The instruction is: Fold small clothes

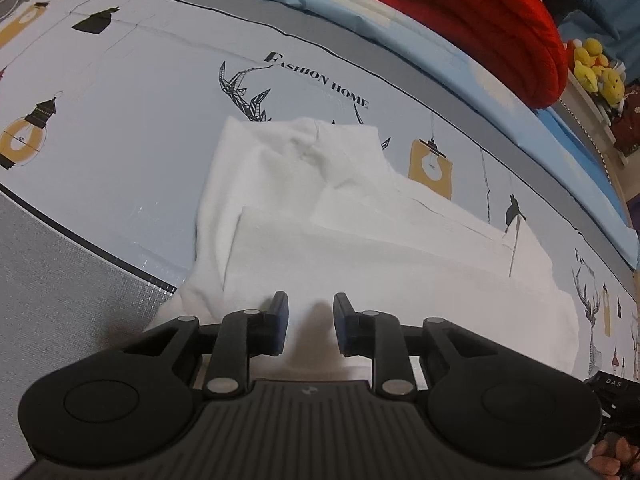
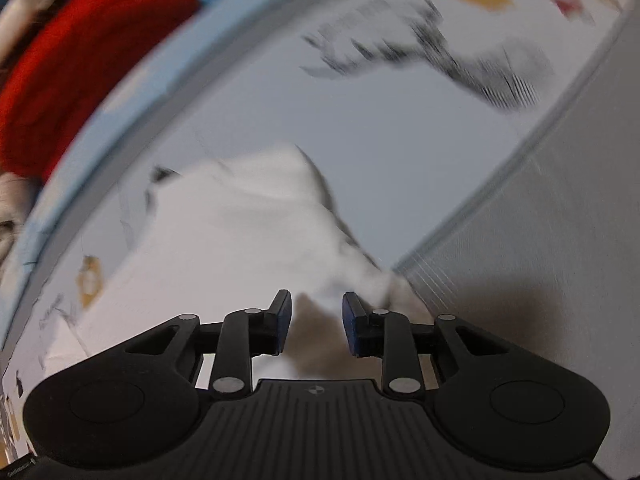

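A small white garment [image 1: 360,232] lies partly folded on a printed pale-blue mat [image 1: 160,92], with one flap doubled over its near side. My left gripper [image 1: 310,312] is open just above the garment's near edge, with nothing between its blue-padded fingers [image 1: 280,320]. In the blurred right wrist view the same white garment [image 2: 240,232] lies under and ahead of my right gripper [image 2: 316,312], which is open and empty, low over the cloth's near corner.
A red knitted item [image 1: 500,20] and light-blue bedding [image 1: 360,8] lie behind the mat. Yellow plush toys [image 1: 596,68] sit on a shelf at far right. Grey textured surface [image 1: 60,280] borders the mat; it also shows in the right wrist view [image 2: 540,240].
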The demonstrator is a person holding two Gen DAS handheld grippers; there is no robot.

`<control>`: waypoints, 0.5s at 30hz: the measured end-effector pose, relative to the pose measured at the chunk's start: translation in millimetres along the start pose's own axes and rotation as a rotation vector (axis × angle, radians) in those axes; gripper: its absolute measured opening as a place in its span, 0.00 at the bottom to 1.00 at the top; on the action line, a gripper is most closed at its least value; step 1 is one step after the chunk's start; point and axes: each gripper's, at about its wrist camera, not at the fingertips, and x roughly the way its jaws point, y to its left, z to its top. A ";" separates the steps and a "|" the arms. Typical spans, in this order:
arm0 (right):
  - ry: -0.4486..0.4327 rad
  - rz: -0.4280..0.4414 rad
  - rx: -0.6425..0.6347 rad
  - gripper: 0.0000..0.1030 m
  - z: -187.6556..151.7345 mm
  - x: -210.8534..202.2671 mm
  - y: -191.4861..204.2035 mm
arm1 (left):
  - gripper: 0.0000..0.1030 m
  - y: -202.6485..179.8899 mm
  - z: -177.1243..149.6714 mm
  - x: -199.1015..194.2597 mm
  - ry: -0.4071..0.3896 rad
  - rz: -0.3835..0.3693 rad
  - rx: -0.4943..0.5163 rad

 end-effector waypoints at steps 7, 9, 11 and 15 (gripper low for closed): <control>-0.106 0.020 -0.101 0.28 0.4 -17.3 21.0 | 0.26 2.1 1.4 -2.5 -0.010 0.000 0.002; -0.080 -0.013 -0.082 0.28 2.1 -11.3 16.3 | 0.26 2.4 0.7 -0.5 -0.005 0.002 0.006; -0.033 -0.021 -0.040 0.28 1.5 -4.1 5.6 | 0.27 2.5 -0.3 4.5 0.007 0.007 0.008; -0.066 -0.012 -0.070 0.28 0.4 -11.6 13.8 | 0.32 8.9 -0.7 17.2 0.048 0.006 -0.008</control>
